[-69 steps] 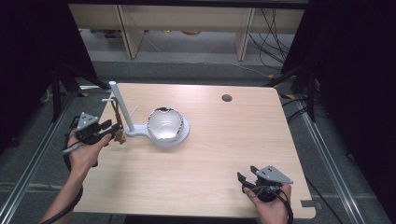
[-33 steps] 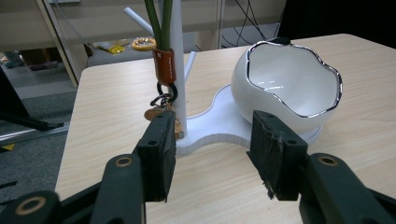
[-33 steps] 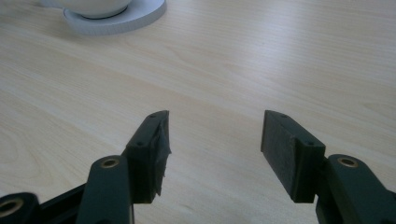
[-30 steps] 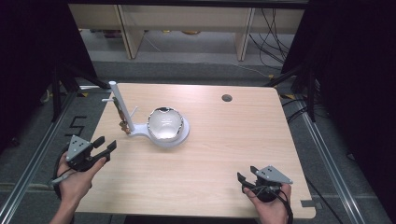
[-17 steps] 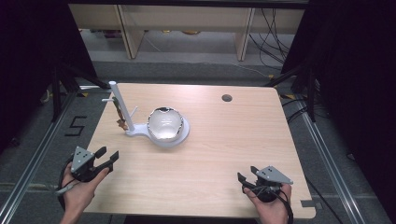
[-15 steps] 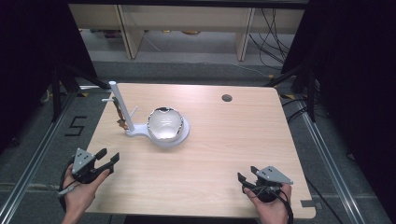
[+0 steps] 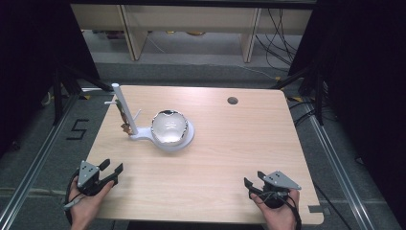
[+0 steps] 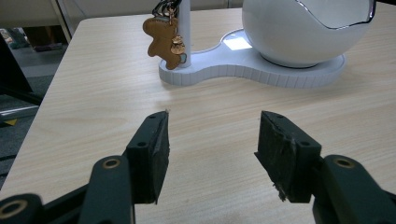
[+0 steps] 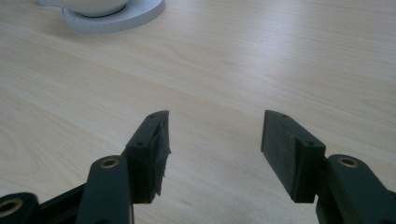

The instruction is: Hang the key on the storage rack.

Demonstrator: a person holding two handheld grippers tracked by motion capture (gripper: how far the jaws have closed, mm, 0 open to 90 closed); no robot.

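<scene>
Our left hand-held gripper (image 7: 111, 171) sits low at the counter's (image 7: 225, 143) seven o'clock corner, its jaws just having been opening, now wide with nothing between them. Toward one o'clock from it, well apart, the gingerbread-man keyring (image 8: 164, 41) hangs on the white stand (image 7: 130, 125) beside the white bowl (image 7: 169, 128). Our right hand-held gripper (image 7: 251, 186) rests at five o'clock, jaws apart and empty.

A round hole (image 7: 232, 100) sits in my wooden worktop (image 7: 230, 158) near its far edge. Beyond it I see pale shelving (image 7: 191, 21) and dark cables (image 7: 277, 33) on the floor.
</scene>
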